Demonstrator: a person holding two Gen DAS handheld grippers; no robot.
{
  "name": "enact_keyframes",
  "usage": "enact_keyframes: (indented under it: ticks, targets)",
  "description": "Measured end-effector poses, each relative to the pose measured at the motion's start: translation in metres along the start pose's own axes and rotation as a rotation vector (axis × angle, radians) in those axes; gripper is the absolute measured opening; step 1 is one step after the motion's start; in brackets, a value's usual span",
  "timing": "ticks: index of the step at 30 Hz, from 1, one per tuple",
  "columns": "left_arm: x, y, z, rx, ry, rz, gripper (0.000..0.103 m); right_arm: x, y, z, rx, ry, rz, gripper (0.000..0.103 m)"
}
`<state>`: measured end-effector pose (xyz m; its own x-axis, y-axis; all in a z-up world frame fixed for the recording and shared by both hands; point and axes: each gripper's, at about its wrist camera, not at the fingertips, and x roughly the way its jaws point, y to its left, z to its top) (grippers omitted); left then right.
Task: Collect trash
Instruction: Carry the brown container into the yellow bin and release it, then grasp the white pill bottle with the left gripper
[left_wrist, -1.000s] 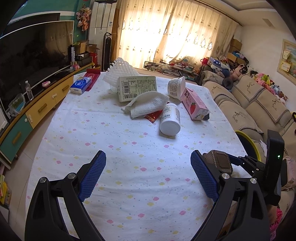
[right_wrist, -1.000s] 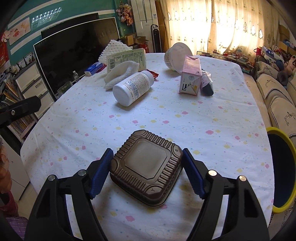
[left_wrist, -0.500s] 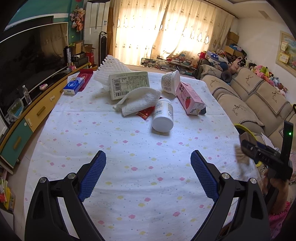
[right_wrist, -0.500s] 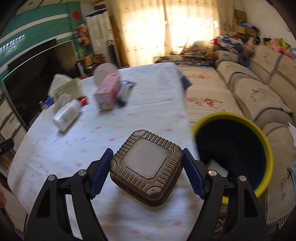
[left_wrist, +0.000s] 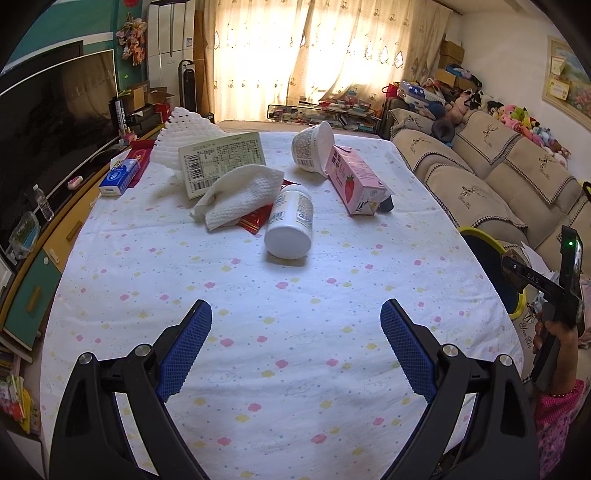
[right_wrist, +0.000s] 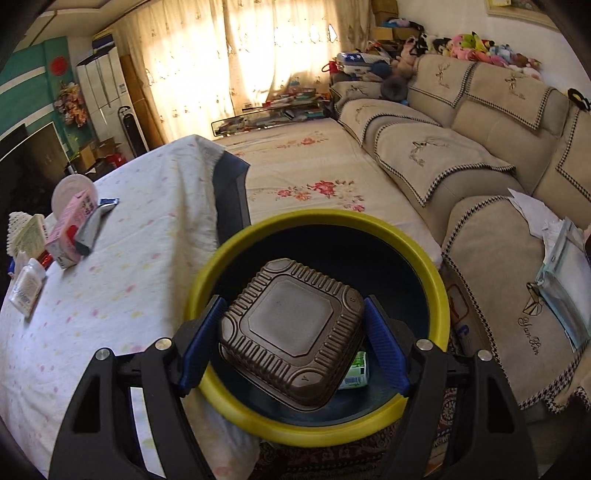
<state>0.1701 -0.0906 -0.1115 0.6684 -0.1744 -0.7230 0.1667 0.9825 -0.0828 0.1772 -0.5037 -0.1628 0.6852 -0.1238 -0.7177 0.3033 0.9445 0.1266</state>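
Brown plastic takeaway container (right_wrist: 290, 334): clamped between the right hand-held gripper (right_wrist: 291, 341) pads, held above the yellow-rimmed bin (right_wrist: 439, 291) beside the desk (left_wrist: 258, 332), apparently for dropping in; left hand-held gripper (left_wrist: 295, 347): jaws apart, empty, over the desk facing the white bottle (left_wrist: 290, 225), likely next.

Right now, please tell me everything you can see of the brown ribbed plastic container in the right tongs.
The brown ribbed plastic container is squarish with rounded corners, a flat smooth centre panel and ridged sloping sides; it looks like thin moulded plastic. It is tilted, its flat face toward the camera. The right tongs clamp it between blue pads on opposite sides, above the opening of the yellow-rimmed dark bin.
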Motion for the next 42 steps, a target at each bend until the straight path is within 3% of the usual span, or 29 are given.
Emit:
enact_keyframes:
  ticks: [19, 28, 39, 42]
  targets:
    - [0.020, -0.021, 0.001, 0.037, 0.052, -0.002, 0.091, 0.015, -0.012, -0.001, 0.042, 0.019, -0.010, 0.077]
    - [0.037, -0.008, 0.005, 0.002, 0.084, 0.003, 0.091, 0.012, -0.007, -0.007, 0.040, 0.027, 0.011, 0.079]
    - [0.080, 0.008, 0.043, -0.024, 0.100, -0.009, 0.091, 0.013, 0.005, -0.009, 0.018, 0.038, 0.035, 0.079]
    - [0.096, 0.007, 0.052, -0.027, 0.111, -0.004, 0.084, 0.014, 0.003, -0.009, 0.017, 0.044, 0.041, 0.079]
